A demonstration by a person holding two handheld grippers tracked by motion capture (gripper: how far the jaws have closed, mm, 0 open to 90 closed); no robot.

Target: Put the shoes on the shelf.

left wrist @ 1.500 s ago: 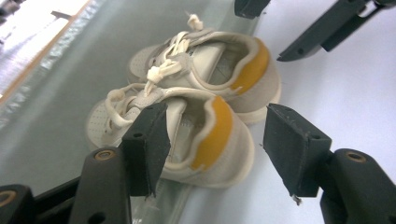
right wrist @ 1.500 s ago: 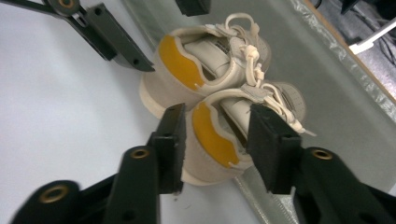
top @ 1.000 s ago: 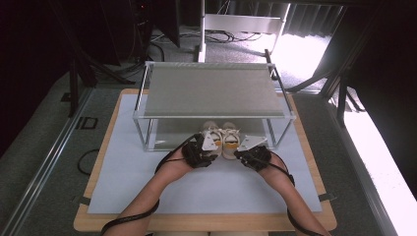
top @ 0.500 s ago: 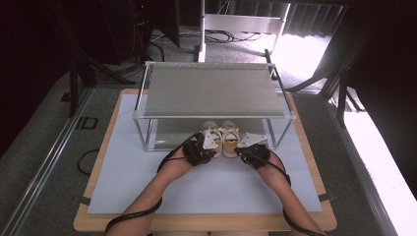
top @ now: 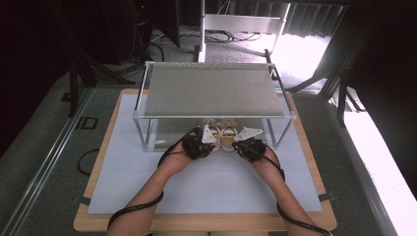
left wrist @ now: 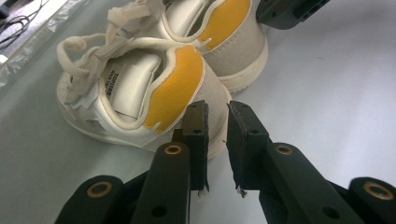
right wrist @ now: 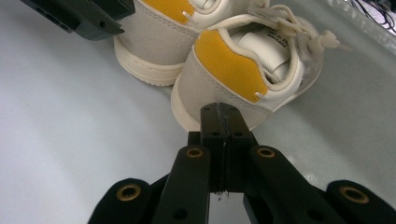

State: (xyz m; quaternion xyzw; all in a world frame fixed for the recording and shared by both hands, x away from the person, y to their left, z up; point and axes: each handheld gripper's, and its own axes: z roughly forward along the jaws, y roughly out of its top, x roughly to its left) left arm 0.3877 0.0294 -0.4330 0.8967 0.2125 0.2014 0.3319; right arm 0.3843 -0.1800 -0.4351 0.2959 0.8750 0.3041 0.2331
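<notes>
In the left gripper view, the left gripper [left wrist: 217, 116] is sitting with its jaws slightly parted, a narrow gap between the pads and nothing in it; the left shoe [left wrist: 135, 93] is lying straight ahead, its grey heel just beyond the tips and seemingly touching the left pad, though I cannot tell for sure. In the right gripper view, the right gripper [right wrist: 220, 117] is holding its jaws pressed together on nothing, with the right shoe [right wrist: 247, 79] dead ahead, its heel just past the tips. Both shoes are pointing their long axes away from the person, yellow heel linings facing the jaws and laces at the far end, so any pushing or gripping is going to run heel to toe. Seen from the high view, each hand is equally close to its own shoe, the pair sitting side by side and touching on the pale mat [top: 123, 167], toes reaching under the front edge of the metal rack [top: 211, 91] beyond
</notes>
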